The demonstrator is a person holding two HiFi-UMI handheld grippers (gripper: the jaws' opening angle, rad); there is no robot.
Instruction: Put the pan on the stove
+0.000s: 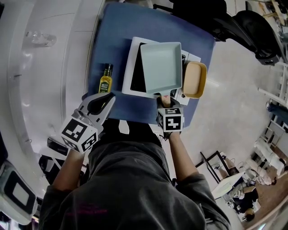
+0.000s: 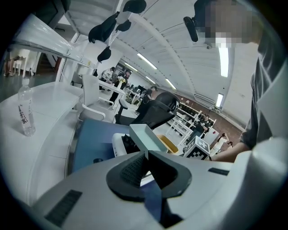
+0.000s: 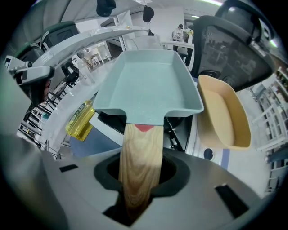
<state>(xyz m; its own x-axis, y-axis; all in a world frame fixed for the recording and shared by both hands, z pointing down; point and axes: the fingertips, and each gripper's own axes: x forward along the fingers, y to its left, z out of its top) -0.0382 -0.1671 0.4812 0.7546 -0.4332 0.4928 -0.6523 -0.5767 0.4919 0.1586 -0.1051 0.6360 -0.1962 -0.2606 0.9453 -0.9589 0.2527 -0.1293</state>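
Right gripper has the pan by its wooden handle, jaws pinched on the wood from either side and the gripper pointing steeply down at the near edge of the blue table. The pan is a pale green rectangular one. It sits over the stove, the white unit with the black top in the middle of the table, and covers the right part of that top while a dark strip shows on the left. Whether its base is actually down on the glass I cannot tell from these angles.

Just right of the pan is a yellow dish, close against the pan's right wall. On the left, a bottle of oil stands on the table beside the stove, near but apart from it.

Left gripper is down at the near left of the table, just this side of the oil bottle. Its jaws are pressed together at the tips with nothing between them, only blue table showing behind, and its nose is angled gently down toward the stove.

Further off, a clear water bottle stands on the white counter to the left, and a black office chair sits beyond the table's far edge.
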